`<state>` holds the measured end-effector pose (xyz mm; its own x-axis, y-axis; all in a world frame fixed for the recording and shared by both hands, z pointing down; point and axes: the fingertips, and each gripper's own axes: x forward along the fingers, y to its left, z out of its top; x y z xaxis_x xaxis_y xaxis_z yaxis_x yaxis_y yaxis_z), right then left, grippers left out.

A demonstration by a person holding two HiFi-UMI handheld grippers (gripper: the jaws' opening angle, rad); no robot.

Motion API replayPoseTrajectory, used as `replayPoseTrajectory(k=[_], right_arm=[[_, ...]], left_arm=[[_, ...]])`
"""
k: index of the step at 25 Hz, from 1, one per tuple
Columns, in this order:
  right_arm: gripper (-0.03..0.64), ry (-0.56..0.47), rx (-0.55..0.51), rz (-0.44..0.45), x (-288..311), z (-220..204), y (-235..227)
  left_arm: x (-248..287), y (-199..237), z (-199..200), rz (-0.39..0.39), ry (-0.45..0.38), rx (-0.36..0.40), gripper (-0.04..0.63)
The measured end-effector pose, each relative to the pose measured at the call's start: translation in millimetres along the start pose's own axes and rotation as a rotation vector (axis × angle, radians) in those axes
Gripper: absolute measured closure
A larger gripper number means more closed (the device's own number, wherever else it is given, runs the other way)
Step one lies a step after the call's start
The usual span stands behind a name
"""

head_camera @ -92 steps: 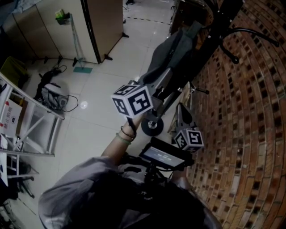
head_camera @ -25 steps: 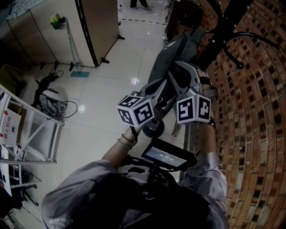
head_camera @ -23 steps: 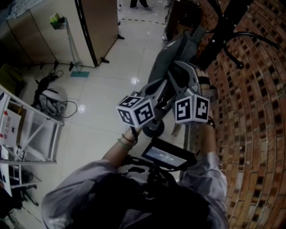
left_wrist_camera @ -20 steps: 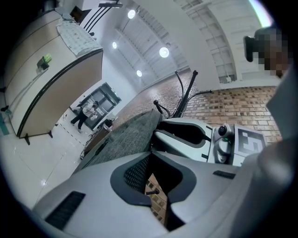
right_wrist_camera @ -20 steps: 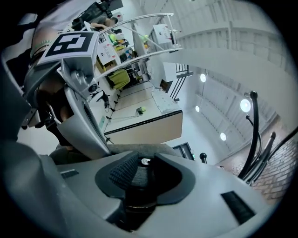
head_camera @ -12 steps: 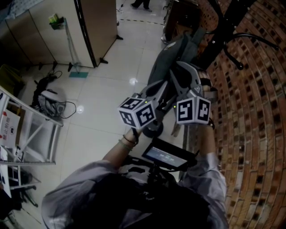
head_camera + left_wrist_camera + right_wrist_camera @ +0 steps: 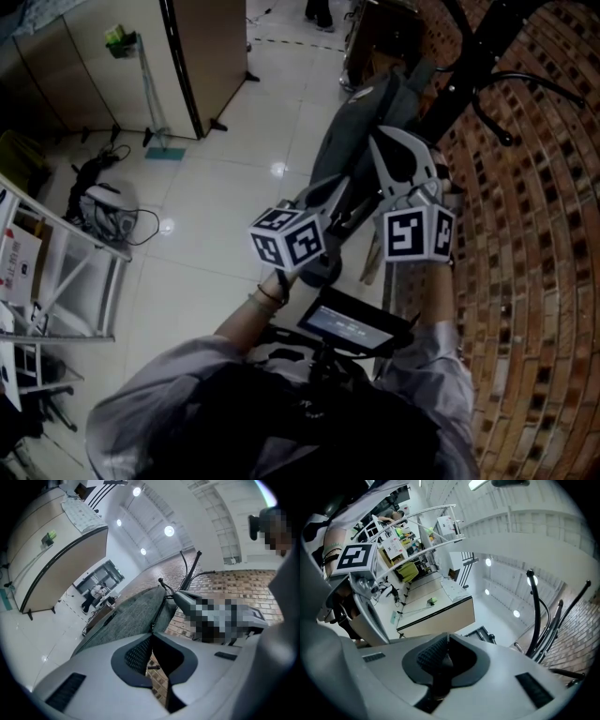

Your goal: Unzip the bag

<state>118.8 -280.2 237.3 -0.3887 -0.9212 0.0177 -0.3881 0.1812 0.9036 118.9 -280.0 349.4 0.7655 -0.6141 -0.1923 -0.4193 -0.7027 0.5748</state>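
A grey bag (image 7: 361, 112) hangs from a black coat stand (image 7: 487, 52) by the brick wall. My left gripper (image 7: 345, 184) reaches up to the bag's lower edge. In the left gripper view it (image 7: 152, 634) is shut, its tips pinching the bag (image 7: 126, 620) where a dark zipper line runs in. My right gripper (image 7: 382, 141) sits just right of the left gripper, against the bag. In the right gripper view its jaws (image 7: 447, 638) are closing, with a dark zipper pull (image 7: 438, 677) pinched between the pads. The bag itself is out of that view.
The brick wall (image 7: 534, 262) stands close on the right. A beige cabinet (image 7: 211, 56) is at the back. At the left are a metal rack (image 7: 66, 272) and a device with cables (image 7: 108, 206) on the tiled floor. A black screen (image 7: 352, 323) sits at the person's chest.
The right gripper rose from low by the wall up to the bag, edged right, and its jaws came together. The left gripper stayed on the bag.
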Motion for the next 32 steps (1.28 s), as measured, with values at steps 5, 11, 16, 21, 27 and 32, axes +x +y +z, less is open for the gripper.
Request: replayPoseTrajectory(k=[5,11,16,21,27,32], right_arm=[[0.617,-0.003,0.081,0.004,7.4,-9.6,-12.8],[0.607,-0.003,0.064,0.02,9.4,-9.6,-17.8],[0.594,-0.005,0.077,0.029,8.8,-10.7,-24.4],[0.591,-0.018,0.079,0.02,10.2,-10.7,-33.2],[0.589,-0.007,0.133,-0.027,12.1,-13.1,-49.5],[0.589,-0.033,0.158,-0.047,17.8,-11.7,-65.6]], left_arm=[[-1.7,2.0,-4.0,0.005,0.004,-0.002,0.581],[-4.7,6.4,-9.7,0.025,0.02,0.036,0.581],[-12.4,12.6,-19.7,0.047,0.043,0.053,0.581],[-21.2,20.0,-32.7,0.067,0.073,0.055,0.581],[-30.3,28.1,-46.8,0.087,0.106,0.063,0.581],[-33.6,31.5,-50.8,0.093,0.124,0.104,0.581]])
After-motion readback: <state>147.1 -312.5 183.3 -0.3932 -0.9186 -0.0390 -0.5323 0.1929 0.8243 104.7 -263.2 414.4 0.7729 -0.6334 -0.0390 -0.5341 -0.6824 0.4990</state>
